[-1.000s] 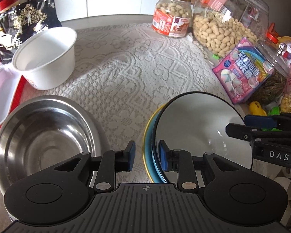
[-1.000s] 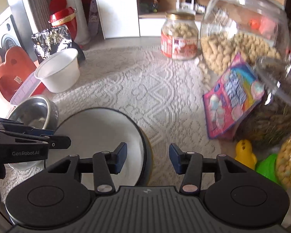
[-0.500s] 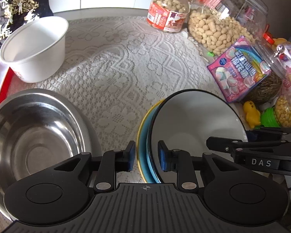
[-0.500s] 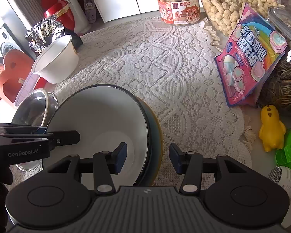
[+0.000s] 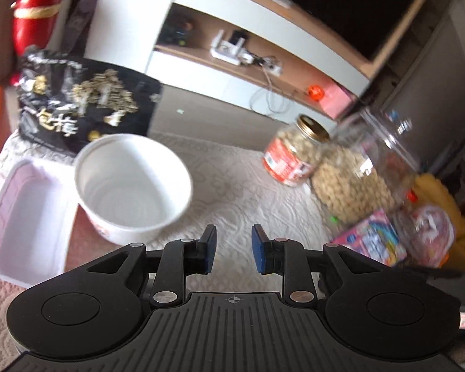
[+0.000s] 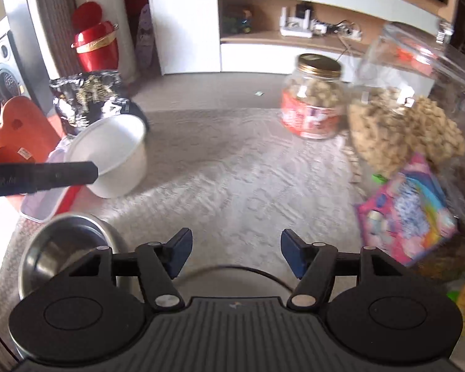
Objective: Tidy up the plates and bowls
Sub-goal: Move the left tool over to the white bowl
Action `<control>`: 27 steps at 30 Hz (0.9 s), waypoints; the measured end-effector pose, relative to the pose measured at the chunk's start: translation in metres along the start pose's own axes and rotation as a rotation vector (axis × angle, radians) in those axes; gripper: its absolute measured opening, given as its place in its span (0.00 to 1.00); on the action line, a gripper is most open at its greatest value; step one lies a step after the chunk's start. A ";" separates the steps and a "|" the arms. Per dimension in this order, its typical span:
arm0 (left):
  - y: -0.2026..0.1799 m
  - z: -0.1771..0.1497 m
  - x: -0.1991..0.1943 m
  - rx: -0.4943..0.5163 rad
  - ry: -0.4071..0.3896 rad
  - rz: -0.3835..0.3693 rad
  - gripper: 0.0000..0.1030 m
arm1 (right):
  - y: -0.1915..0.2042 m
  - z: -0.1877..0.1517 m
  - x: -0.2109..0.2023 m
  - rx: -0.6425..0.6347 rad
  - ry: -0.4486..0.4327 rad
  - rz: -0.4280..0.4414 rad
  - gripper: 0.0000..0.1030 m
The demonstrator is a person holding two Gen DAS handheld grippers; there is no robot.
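A white paper bowl (image 5: 133, 186) stands on the lace cloth, ahead and left of my left gripper (image 5: 234, 249), which is open and empty. The bowl also shows in the right wrist view (image 6: 111, 158). A steel bowl (image 6: 65, 248) sits near left of my right gripper (image 6: 235, 255), which is open and empty. The dark rim of the stacked plates (image 6: 232, 271) shows just below its fingers. The left gripper's finger (image 6: 40, 175) reaches in from the left, in front of the white bowl.
A white plastic tray (image 5: 18, 217) lies left of the white bowl, a black snack bag (image 5: 83, 105) behind it. A red-labelled nut jar (image 6: 313, 99), a large peanut jar (image 6: 403, 117) and a pink candy bag (image 6: 409, 214) line the right side.
Both grippers have lifted and tilted up away from the stacked plates. The left gripper has swung toward the white bowl and its fingers have opened wider. The views are motion-blurred.
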State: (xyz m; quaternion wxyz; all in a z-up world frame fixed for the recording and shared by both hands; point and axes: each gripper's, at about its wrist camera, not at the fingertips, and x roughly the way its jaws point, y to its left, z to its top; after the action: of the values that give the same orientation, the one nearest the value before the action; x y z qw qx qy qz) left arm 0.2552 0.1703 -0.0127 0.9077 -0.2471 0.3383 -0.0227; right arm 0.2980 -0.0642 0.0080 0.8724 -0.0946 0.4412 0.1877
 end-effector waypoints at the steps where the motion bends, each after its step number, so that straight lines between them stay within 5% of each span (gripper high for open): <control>1: 0.015 0.006 -0.001 -0.030 -0.039 0.019 0.27 | 0.012 0.008 0.007 -0.002 0.019 0.012 0.62; 3: 0.051 0.016 -0.002 -0.101 -0.137 0.137 0.27 | 0.039 0.022 0.024 -0.006 0.051 0.035 0.62; 5: 0.087 0.021 0.005 -0.189 -0.143 0.224 0.27 | 0.064 0.039 0.041 0.001 0.075 0.052 0.62; 8: 0.123 0.028 0.014 -0.276 -0.097 0.198 0.27 | 0.095 0.059 0.064 0.011 0.091 0.052 0.62; 14: 0.126 0.034 0.042 -0.233 -0.060 0.180 0.27 | 0.137 0.085 0.108 -0.069 0.060 -0.072 0.64; 22: 0.121 0.018 0.077 -0.187 0.043 0.186 0.27 | 0.122 0.097 0.164 0.100 0.168 -0.028 0.63; 27: 0.115 0.015 0.080 -0.181 0.059 0.130 0.27 | 0.116 0.093 0.177 0.121 0.219 0.016 0.39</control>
State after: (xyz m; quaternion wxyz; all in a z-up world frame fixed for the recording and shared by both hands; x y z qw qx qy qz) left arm 0.3118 0.2610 -0.1051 0.8709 -0.3047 0.3809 0.0596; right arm 0.4142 0.1156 -0.0792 0.8217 -0.0580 0.5451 0.1561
